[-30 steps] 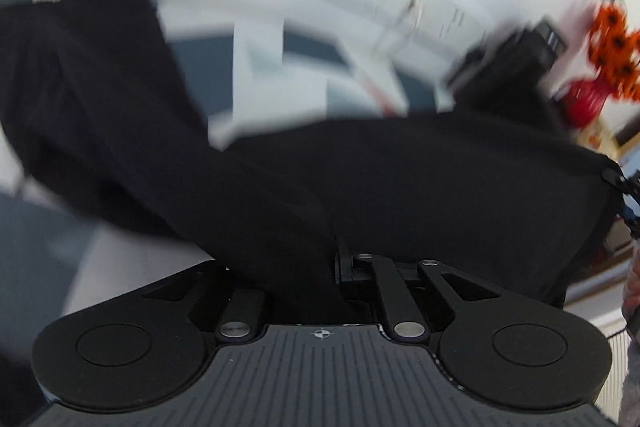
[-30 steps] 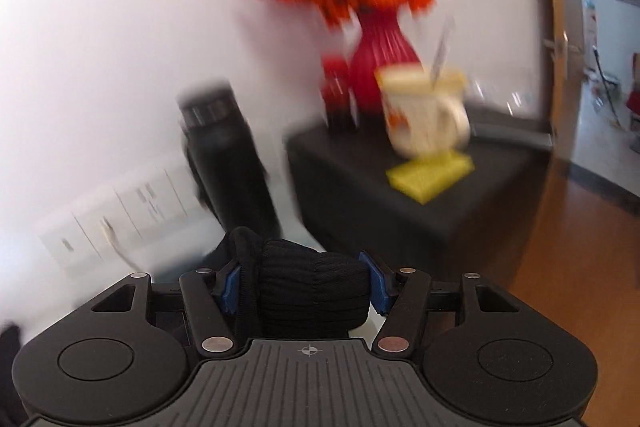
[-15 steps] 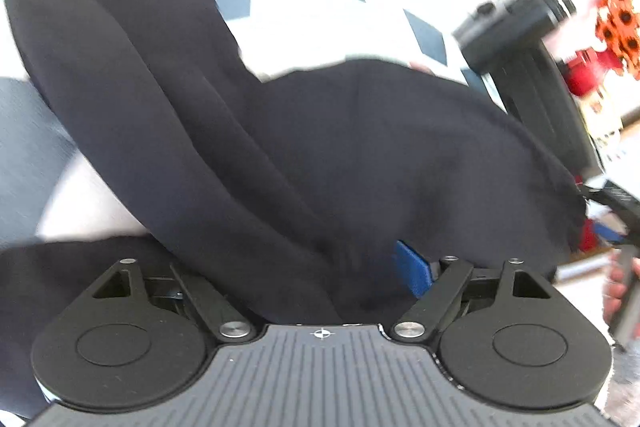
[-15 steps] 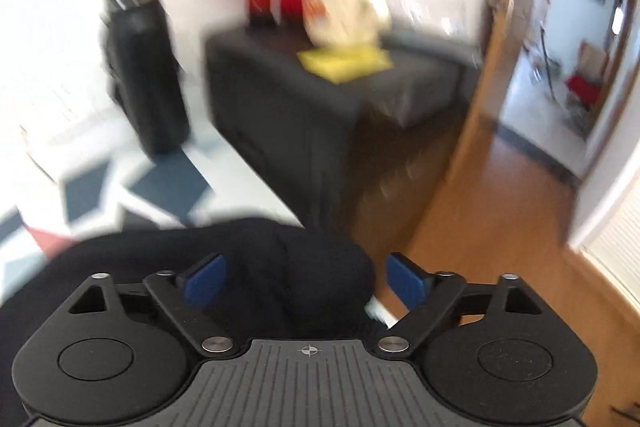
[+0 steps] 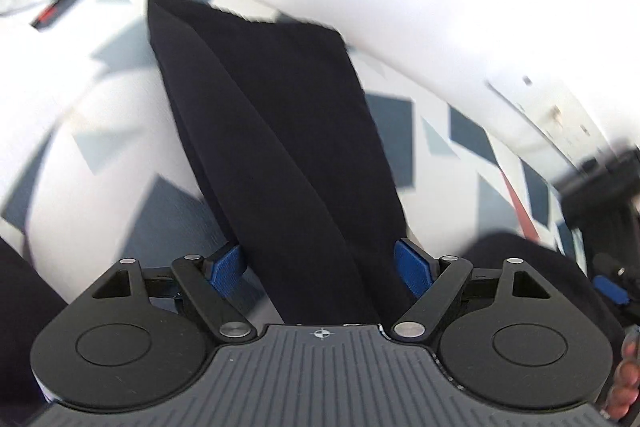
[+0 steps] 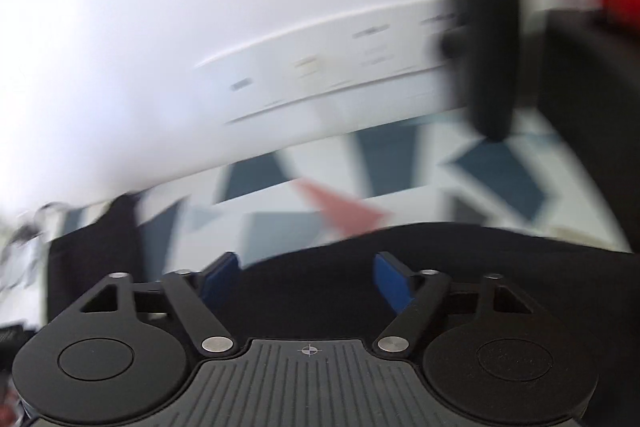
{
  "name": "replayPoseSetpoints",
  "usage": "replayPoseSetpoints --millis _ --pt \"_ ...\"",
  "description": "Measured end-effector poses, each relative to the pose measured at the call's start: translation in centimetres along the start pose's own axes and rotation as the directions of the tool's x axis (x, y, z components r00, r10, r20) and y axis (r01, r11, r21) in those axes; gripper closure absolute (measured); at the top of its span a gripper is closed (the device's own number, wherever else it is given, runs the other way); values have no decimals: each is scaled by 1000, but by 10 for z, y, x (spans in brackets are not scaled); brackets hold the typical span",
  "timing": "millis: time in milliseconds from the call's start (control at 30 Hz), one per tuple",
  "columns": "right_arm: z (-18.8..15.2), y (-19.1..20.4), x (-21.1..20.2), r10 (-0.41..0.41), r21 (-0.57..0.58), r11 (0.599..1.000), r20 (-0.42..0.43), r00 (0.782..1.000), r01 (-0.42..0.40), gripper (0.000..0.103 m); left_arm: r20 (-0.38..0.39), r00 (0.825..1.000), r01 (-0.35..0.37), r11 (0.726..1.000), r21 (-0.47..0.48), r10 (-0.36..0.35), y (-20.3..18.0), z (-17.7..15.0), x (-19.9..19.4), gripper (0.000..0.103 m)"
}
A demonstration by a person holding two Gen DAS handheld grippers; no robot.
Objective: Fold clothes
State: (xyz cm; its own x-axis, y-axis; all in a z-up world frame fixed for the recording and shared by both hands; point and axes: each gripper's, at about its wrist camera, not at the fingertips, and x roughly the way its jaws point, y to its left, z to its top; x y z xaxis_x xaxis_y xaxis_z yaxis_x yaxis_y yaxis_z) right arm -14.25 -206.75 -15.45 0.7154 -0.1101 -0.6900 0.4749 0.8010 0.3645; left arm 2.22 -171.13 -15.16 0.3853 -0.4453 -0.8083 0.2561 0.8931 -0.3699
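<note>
Left wrist view: both grippers have let go of the black garment [image 5: 280, 147].
Left gripper [image 5: 322, 267], clamped a second ago, now has jaws spread around the cloth lying on the patterned surface [image 5: 100, 115]; right gripper [image 6: 306, 279] likewise stands open over it.

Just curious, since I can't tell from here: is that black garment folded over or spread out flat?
Folded over. In the left wrist view the black garment lies as a long narrow strip on the patterned cloth, a lengthwise layer edge overlapping it.
</note>
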Motion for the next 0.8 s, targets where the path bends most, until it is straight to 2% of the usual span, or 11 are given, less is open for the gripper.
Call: replayPoseSetpoints --millis 100,200,367,500,600,700,800 --pt "7 27 35 146 2 989 -71 987 -146 51 30 995 -95 995 -39 96 2 19 8 22" --pt "18 61 69 210 -59 974 -111 971 -217 51 74 984 -158 984 -76 164 11 31 16 22" --pt "17 139 114 212 -188 951 -172 962 -244 47 117 970 -204 975 -83 213 26 49 29 22" --pt "12 201 142 184 -297 925 -197 963 -237 30 145 968 -197 978 -74 206 44 74 45 22" --pt "11 233 172 159 -326 920 -199 967 -219 30 159 965 -193 976 -101 208 65 93 55 22" --pt "11 256 208 84 -340 929 -188 979 -145 34 166 968 -165 974 -158 191 89 110 66 22" --pt "12 269 230 38 -346 933 -165 986 -94 38 186 967 -156 981 -116 175 92 122 75 22"
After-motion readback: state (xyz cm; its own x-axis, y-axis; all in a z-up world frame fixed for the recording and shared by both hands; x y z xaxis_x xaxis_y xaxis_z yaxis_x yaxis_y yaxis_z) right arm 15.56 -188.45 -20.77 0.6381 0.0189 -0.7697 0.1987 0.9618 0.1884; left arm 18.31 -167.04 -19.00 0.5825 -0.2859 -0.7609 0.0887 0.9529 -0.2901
